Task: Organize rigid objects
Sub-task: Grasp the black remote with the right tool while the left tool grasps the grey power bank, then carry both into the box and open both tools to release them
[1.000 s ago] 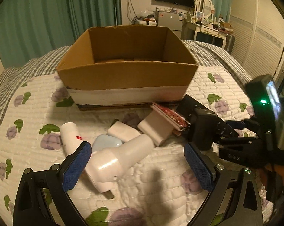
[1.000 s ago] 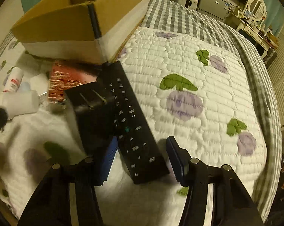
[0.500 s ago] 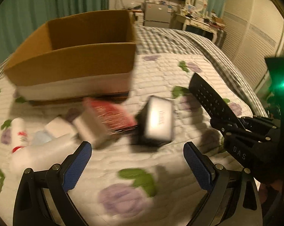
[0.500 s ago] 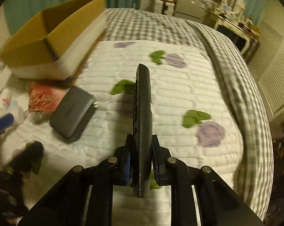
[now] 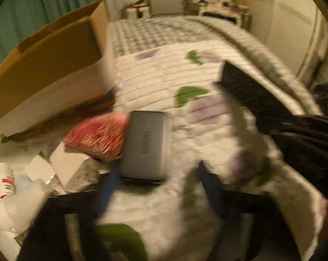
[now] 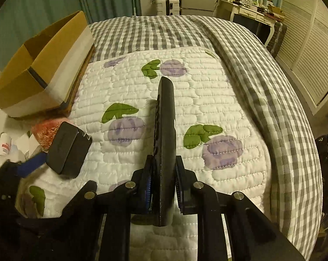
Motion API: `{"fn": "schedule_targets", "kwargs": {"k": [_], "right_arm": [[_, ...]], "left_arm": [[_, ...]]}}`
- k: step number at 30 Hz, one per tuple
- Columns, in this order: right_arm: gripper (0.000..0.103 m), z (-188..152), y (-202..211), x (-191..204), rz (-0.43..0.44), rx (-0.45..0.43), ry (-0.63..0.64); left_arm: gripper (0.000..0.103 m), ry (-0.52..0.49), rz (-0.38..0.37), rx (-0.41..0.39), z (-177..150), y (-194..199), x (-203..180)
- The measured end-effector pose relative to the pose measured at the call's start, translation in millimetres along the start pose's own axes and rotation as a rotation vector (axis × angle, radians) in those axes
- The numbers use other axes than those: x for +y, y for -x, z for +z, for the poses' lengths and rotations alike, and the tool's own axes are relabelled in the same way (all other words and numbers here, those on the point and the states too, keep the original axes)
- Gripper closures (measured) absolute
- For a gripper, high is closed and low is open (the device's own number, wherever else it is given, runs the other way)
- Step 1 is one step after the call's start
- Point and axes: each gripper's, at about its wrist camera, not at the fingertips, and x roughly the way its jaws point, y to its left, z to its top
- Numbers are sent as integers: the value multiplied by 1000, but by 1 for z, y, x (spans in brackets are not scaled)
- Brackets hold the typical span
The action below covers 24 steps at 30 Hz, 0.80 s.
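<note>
My right gripper (image 6: 163, 192) is shut on a black remote control (image 6: 165, 130), held on edge above the quilt; the remote also shows in the left wrist view (image 5: 251, 93). My left gripper (image 5: 159, 187) is open, blurred by motion, its blue pads on either side of the near end of a dark grey power adapter (image 5: 145, 144), not touching it as far as I can tell. The adapter (image 6: 68, 150) lies on the quilt beside a red packet (image 5: 96, 136). An open cardboard box (image 6: 44, 69) stands at the left.
White boxes (image 5: 70, 169), a white bottle (image 5: 18, 208) and a small red-labelled tube (image 5: 5, 180) lie at the left on the floral quilt (image 6: 207, 100). A grey checked bedspread (image 6: 283, 113) falls away on the right. Furniture stands behind the bed.
My right gripper closed on the remote and lifted it on edge. My left gripper swung right and came down over the grey adapter, its fingers narrower than before.
</note>
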Motion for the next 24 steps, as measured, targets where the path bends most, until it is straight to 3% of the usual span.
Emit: {"fn": "schedule_targets", "kwargs": {"k": [2,4,12,18,24], "right_arm": [[86,1,-1,0,3,-2,-3],[86,0,1,-2,5,-5,-7],[86,-1,4,-3,11,-21,-11],[86,-5,32,4,20,-79,11],[87,-12,63,22,32,-110,44]], "left_arm": [[59,57,-93,27,5,-10,15],[59,75,-135,40,7,-13,22],[61,63,-131,41,1,-2,20],[61,83,-160,44,-16,26,22],[61,90,-165,-9,-20,67,25]]}}
